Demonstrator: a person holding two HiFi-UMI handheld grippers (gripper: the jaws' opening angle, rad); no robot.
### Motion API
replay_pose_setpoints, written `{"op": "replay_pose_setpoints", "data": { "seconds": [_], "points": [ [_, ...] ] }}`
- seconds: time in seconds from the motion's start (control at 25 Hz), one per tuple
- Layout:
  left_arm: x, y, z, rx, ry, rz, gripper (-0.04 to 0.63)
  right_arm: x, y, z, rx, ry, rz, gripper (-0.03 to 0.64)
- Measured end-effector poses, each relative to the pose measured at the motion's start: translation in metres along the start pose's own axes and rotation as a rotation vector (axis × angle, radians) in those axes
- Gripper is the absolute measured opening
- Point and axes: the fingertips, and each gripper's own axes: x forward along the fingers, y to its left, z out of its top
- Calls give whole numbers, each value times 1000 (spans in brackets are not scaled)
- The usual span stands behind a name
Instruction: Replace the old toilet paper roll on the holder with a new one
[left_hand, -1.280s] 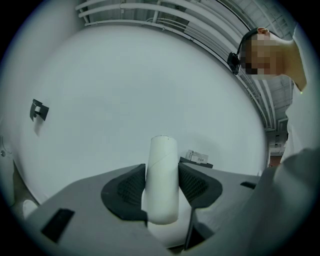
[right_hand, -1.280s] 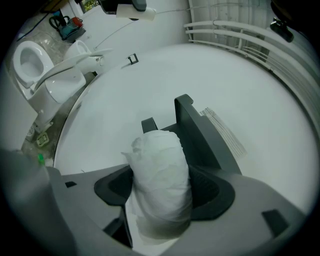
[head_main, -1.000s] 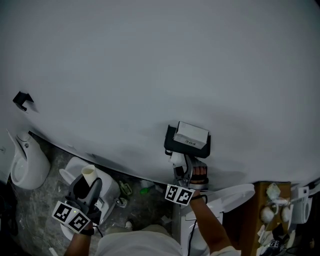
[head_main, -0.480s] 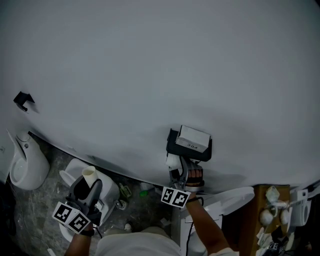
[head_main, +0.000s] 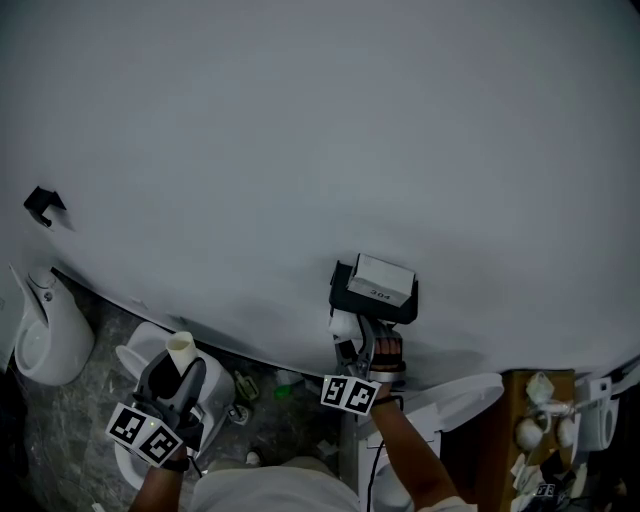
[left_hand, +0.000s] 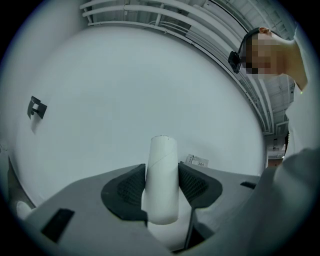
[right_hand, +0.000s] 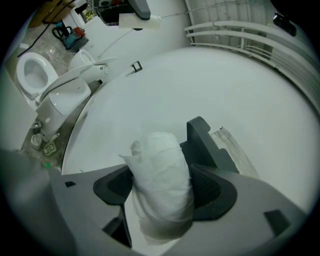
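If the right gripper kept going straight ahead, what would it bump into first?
Probably the dark holder just beyond the paper roll that the right gripper grips; the white wall is behind it. Depth is unclear.

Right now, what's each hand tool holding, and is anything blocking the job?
Left tool shut on bare white cardboard tube. Right tool shut on crumpled white toilet paper roll, close to black wall holder. Nothing seen in the way.
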Motion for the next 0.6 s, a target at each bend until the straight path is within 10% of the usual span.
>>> {"op": "replay_pose_setpoints", "data": {
  "seconds": [0.6],
  "points": [
    [-2,-7,-2,-27,-23,-46,201,-30,6,-11,50,67,74,350]
  ]
}}
